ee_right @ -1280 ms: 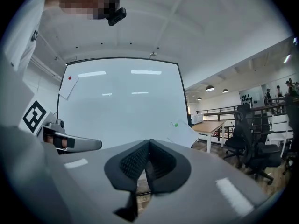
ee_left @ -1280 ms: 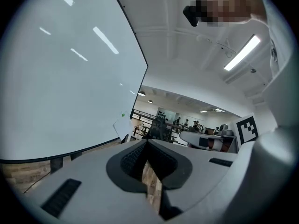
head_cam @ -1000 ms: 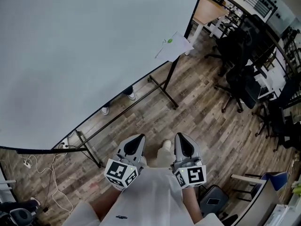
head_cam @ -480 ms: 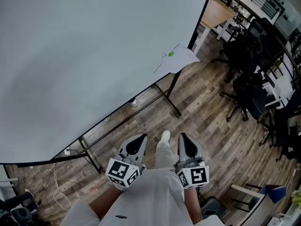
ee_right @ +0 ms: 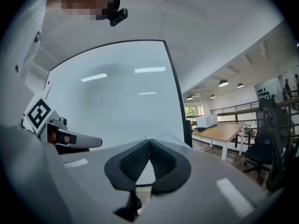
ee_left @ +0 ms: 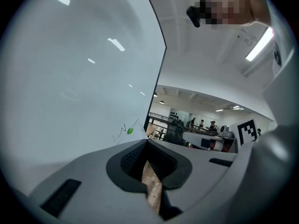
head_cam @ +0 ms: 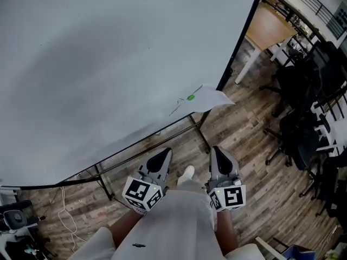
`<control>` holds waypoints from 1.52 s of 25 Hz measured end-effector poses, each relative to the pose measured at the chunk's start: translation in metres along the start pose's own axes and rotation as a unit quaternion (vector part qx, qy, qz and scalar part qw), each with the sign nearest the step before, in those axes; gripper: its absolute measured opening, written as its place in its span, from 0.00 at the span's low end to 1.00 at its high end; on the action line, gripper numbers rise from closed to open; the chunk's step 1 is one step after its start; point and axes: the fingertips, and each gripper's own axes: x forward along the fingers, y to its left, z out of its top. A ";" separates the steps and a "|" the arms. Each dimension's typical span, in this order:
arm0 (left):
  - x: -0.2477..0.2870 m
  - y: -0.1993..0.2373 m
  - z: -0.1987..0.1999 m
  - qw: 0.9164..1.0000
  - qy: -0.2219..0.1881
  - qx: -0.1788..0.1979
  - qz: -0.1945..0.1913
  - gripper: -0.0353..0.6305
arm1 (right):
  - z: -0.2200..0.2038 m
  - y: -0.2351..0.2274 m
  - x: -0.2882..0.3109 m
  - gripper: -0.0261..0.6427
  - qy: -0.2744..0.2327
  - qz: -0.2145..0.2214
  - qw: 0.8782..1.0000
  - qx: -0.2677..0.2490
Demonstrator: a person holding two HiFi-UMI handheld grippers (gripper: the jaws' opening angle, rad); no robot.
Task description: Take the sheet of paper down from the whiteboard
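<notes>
Whiteboard (head_cam: 108, 64): a large white board on a black wheeled frame; it fills most of the head view and serves as the landmark for every place below.

Sheet of paper (head_cam: 209, 98): still up, at the whiteboard's lower right corner. Its left part lies against the board face. Its right part juts out past the whiteboard's right edge and looks curled away from it.

Green magnet (head_cam: 190, 97): on the sheet's left part, pressing it to the whiteboard, with a few thin pen marks on the board just left of it.

Left gripper (head_cam: 164, 154): clenched with the pads together and nothing between them. It is held low in front of the whiteboard, well apart from it, and aimed roughly at the lower right corner.

Right gripper (head_cam: 218, 151): also clenched and empty, beside the left one. It too is well apart from the whiteboard, and its own view shows the sheet ahead, past its tips.

Surroundings: office chairs (head_cam: 303, 107) and a wooden desk (head_cam: 274, 26) stand beyond the whiteboard's right edge.

Done so far: no part of the removal shows, since the sheet and magnet are both in place and neither tool touches them.

Left to do: by my reading, all of it. The tools must reach the whiteboard's lower right corner and part their jaws, then free the sheet from the magnet and take it off the whiteboard.

Stage: approach only, at the very start.
</notes>
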 end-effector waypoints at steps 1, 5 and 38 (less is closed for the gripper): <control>0.009 0.003 0.002 1.000 -0.003 0.000 0.008 0.06 | 0.003 -0.008 0.009 0.06 -0.003 0.007 1.000 -0.004; 0.037 0.007 0.008 1.000 -0.005 0.002 0.027 0.06 | 0.009 -0.034 0.035 0.06 -0.007 0.025 1.000 -0.014; 0.068 0.075 -0.018 0.996 0.030 -0.015 0.087 0.07 | 0.006 -0.007 0.090 0.06 0.034 0.053 0.998 -0.013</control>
